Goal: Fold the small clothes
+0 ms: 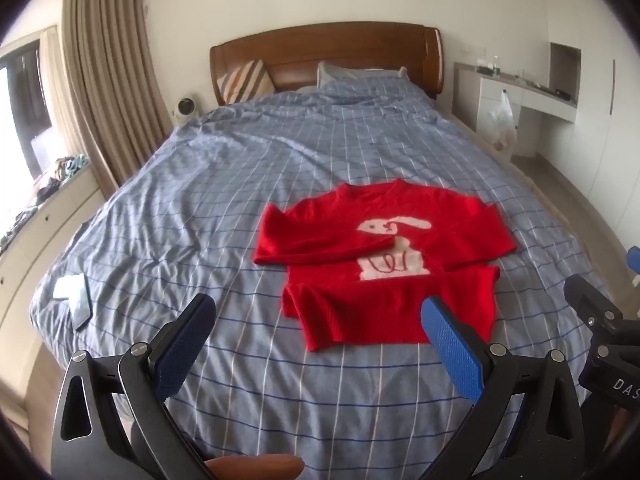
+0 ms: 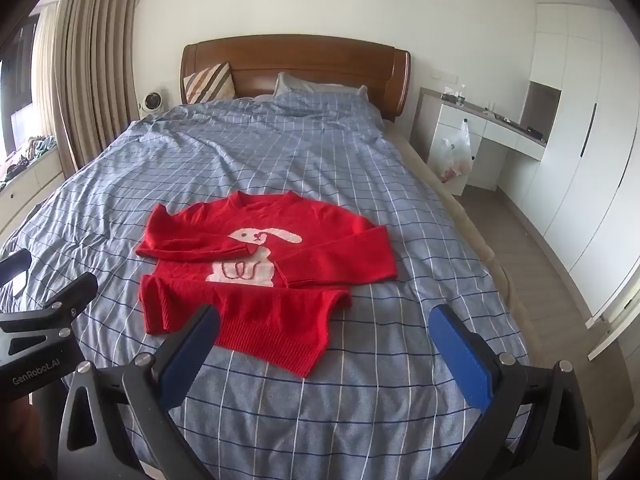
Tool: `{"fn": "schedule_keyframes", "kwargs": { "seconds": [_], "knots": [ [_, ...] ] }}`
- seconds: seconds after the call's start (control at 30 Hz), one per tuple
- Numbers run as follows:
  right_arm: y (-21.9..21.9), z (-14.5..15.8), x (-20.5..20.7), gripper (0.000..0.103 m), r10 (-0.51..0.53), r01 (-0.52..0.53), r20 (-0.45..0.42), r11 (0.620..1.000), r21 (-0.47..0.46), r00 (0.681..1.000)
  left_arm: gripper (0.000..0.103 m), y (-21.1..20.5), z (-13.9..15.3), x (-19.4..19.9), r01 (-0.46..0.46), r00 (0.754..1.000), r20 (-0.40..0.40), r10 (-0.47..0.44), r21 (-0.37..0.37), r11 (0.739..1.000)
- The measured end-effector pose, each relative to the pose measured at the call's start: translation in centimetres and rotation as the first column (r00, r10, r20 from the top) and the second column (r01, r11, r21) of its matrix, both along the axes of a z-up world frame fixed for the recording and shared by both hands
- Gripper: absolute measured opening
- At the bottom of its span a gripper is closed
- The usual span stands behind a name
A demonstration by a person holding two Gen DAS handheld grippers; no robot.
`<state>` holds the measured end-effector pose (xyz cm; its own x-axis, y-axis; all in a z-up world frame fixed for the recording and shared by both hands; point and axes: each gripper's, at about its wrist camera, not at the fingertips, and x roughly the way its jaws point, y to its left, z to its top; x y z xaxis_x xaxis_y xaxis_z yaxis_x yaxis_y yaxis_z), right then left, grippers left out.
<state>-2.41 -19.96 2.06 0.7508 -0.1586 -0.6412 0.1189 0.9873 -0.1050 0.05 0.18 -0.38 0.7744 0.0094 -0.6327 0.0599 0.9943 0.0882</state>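
Observation:
A small red sweater (image 1: 384,304) (image 2: 256,312) with a white rabbit picture lies flat on the blue checked bedcover (image 1: 248,184) (image 2: 320,160). Both its sleeves are folded across the chest, and its hem points toward me. My left gripper (image 1: 318,320) hovers above the cover just short of the hem, jaws wide open and empty. My right gripper (image 2: 324,328) hangs over the hem's right corner, also wide open with nothing between its blue pads (image 2: 460,352). The right gripper's black body shows at the right edge of the left wrist view, and the left gripper's body at the left edge of the right wrist view.
A phone and a pale folded cloth (image 1: 74,294) lie near the bed's left edge. Pillows (image 1: 244,80) lean on the wooden headboard (image 2: 296,64). A white desk with a hanging plastic bag (image 2: 456,156) stands right of the bed. Curtains and a low cabinet run along the left.

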Motion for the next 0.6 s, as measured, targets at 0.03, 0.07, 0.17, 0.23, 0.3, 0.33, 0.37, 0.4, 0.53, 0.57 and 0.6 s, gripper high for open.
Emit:
{"fn": "schedule_keyframes", "kwargs": {
  "seconds": [0.03, 0.07, 0.17, 0.23, 0.3, 0.33, 0.37, 0.4, 0.53, 0.57, 0.6],
  "knots": [
    [0.02, 0.00, 0.00, 0.103, 0.000, 0.000, -0.001, 1.000, 0.000, 1.000, 0.103, -0.11, 0.02, 0.20, -0.001, 1.000, -0.005, 0.001, 0.005, 1.000],
    [0.03, 0.01, 0.00, 0.103, 0.000, 0.000, 0.000, 1.000, 0.000, 1.000, 0.103, -0.05, -0.13, 0.06, 0.000, 1.000, -0.002, 0.000, 0.005, 1.000],
    [0.10, -0.01, 0.00, 0.103, -0.001, 0.001, -0.001, 1.000, -0.002, 1.000, 0.103, 0.00, -0.29, 0.02, 0.001, 1.000, -0.001, -0.001, 0.005, 1.000],
    [0.14, -0.02, -0.01, 0.103, -0.002, 0.002, 0.000, 1.000, -0.003, 1.000, 0.103, 0.11, -0.24, 0.06, -0.001, 1.000, -0.001, 0.001, 0.005, 1.000],
    [0.16, -0.04, 0.00, 0.103, 0.001, -0.001, -0.001, 1.000, -0.003, 1.000, 0.103, 0.26, -0.31, 0.05, -0.001, 1.000, -0.001, 0.001, 0.007, 1.000],
    [0.15, -0.06, 0.01, 0.103, 0.000, 0.000, -0.001, 1.000, -0.003, 1.000, 0.103, 0.30, -0.34, 0.07, -0.002, 1.000, -0.001, 0.002, 0.008, 1.000],
    [0.13, -0.11, 0.02, 0.103, 0.000, 0.000, -0.002, 1.000, -0.002, 1.000, 0.103, 0.33, -0.34, 0.07, -0.002, 1.000, -0.001, 0.002, 0.007, 1.000],
    [0.11, -0.15, 0.04, 0.103, -0.001, 0.001, -0.003, 1.000, -0.001, 1.000, 0.103, 0.25, -0.33, 0.07, -0.001, 1.000, -0.003, 0.001, 0.005, 1.000],
    [0.09, -0.23, 0.00, 0.103, -0.001, 0.001, -0.002, 1.000, -0.002, 1.000, 0.103, 0.60, -0.70, 0.28, 0.011, 1.000, -0.021, -0.011, -0.017, 1.000],
    [0.11, -0.24, 0.02, 0.103, -0.001, 0.001, -0.002, 1.000, -0.003, 1.000, 0.103, 0.55, -0.79, 0.28, 0.011, 1.000, -0.021, -0.012, -0.013, 1.000],
    [0.09, -0.28, 0.01, 0.103, -0.003, 0.003, -0.001, 1.000, -0.002, 1.000, 0.103, 0.62, -0.76, 0.31, 0.011, 1.000, -0.020, -0.012, -0.011, 1.000]
  ]
}}
